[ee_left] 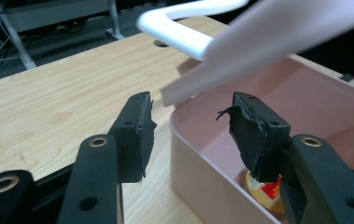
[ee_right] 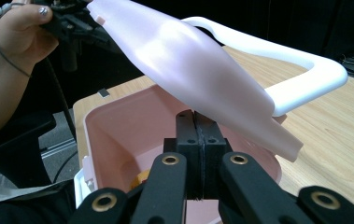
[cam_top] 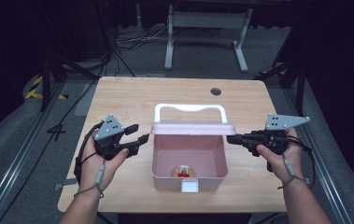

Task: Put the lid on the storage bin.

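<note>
A pink box (cam_top: 188, 183) stands on the wooden table (cam_top: 128, 100), its lid (cam_top: 193, 128) raised and the white handle (cam_top: 189, 108) behind it. On the box's floor lies a small round yellow and red item (cam_top: 182, 171). My left gripper (cam_top: 139, 133) is open beside the box's left far corner. In the left gripper view its jaws (ee_left: 193, 105) straddle the box wall (ee_left: 202, 168) under the lid's corner (ee_left: 268, 37), touching neither. My right gripper (cam_top: 230, 138) is shut, its tips at the lid's right end. In the right gripper view the closed jaws (ee_right: 195, 116) sit under the lid's edge (ee_right: 188, 60).
A white latch (cam_top: 189, 186) sticks out of the box's front wall. The table has a round cable hole (cam_top: 215, 91) near its far edge. Beyond the table stand a white metal frame (cam_top: 207, 28) and loose cables on the floor.
</note>
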Available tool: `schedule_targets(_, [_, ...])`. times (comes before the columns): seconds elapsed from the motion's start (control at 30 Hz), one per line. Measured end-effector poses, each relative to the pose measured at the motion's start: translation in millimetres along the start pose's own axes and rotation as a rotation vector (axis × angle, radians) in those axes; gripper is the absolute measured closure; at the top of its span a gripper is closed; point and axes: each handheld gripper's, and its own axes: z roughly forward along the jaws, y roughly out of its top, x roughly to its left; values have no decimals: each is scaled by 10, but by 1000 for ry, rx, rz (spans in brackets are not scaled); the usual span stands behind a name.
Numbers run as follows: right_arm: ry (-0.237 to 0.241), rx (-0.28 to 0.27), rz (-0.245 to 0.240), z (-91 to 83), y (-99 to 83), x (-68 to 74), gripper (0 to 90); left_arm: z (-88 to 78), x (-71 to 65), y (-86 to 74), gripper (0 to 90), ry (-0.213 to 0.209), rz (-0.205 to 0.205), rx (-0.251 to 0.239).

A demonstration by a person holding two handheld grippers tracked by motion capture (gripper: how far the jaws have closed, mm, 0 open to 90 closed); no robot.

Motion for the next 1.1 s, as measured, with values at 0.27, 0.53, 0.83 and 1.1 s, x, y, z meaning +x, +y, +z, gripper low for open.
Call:
schedule_targets(0.27, [14, 32, -8, -14, 1, 49, 900, -63, 218, -32, 462, 59, -37, -33])
schedule_targets(0.53, [23, 69, -3, -30, -25, 110, 900, 11, 471, -105, 423, 96, -30, -68])
schedule_targets(0.83, [36, 141, 5, -40, -61, 170, 900, 83, 635, -160, 417, 132, -47, -81])
schedule_targets(1.1, [37, 219, 6, -11, -108, 218, 900, 158, 721, -187, 413, 146, -59, -69])
